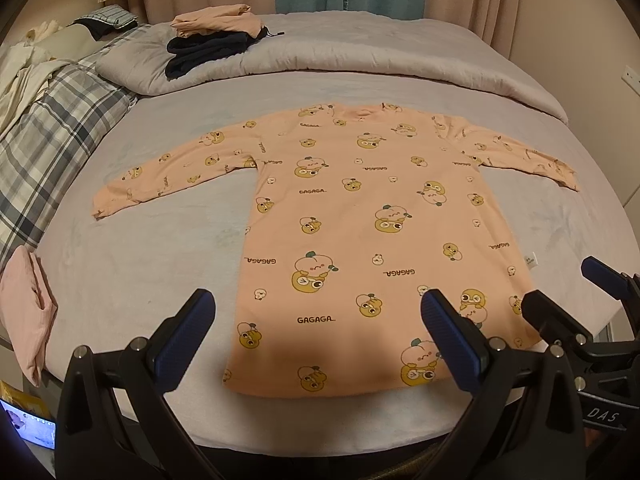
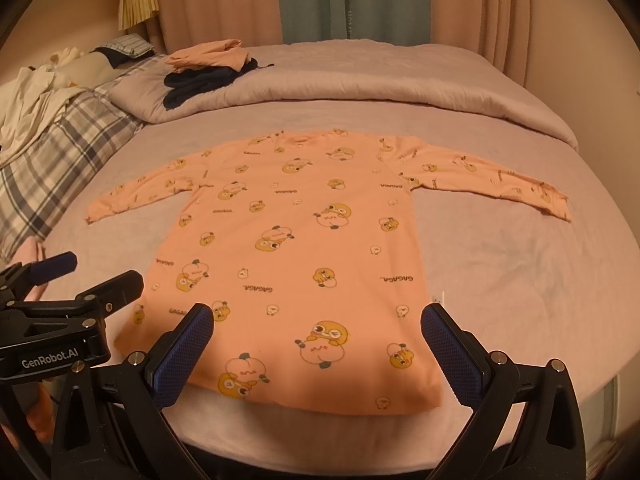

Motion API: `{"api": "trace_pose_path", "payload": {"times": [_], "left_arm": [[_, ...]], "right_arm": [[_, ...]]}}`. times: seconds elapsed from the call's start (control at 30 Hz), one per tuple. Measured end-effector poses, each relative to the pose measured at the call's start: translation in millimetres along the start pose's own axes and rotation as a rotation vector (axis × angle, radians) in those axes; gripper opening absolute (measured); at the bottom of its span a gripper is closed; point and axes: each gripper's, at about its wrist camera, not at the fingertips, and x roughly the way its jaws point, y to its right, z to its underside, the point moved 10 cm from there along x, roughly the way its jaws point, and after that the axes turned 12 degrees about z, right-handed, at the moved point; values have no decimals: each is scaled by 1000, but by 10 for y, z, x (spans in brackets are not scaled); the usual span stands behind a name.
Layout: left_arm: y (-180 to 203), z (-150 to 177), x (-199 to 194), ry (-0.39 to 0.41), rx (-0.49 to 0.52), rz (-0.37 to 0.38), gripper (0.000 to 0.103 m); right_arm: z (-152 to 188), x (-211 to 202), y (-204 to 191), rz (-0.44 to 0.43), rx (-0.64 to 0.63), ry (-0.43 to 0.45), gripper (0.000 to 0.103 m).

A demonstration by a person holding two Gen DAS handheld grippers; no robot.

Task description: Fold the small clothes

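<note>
A peach long-sleeved top with yellow cartoon prints and "GAGAGA" text lies flat on the bed, sleeves spread to both sides, hem toward me. It also shows in the right wrist view. My left gripper is open and empty, held above the hem near the bed's front edge. My right gripper is open and empty, also above the hem. The right gripper shows at the right edge of the left wrist view; the left gripper shows at the left of the right wrist view.
A pale bedsheet covers the bed. A folded grey duvet lies at the back with a stack of folded peach and dark clothes. A plaid blanket lies at the left. A folded pink garment sits at the front left edge.
</note>
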Motion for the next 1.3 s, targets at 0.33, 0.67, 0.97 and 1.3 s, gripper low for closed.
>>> {"api": "trace_pose_path", "payload": {"times": [0.33, 0.67, 0.97, 1.3], "left_arm": [[47, 10, 25, -7, 10, 18, 103], [96, 56, 33, -14, 20, 39, 103], [104, 69, 35, -18, 19, 47, 103], [60, 70, 26, -20, 12, 38, 103]], "right_arm": [[9, -1, 4, 1, 0, -3, 102], [35, 6, 13, 1, 2, -7, 102], [42, 3, 20, 1, 5, -5, 102], [12, 7, 59, -1, 12, -7, 102]]}}
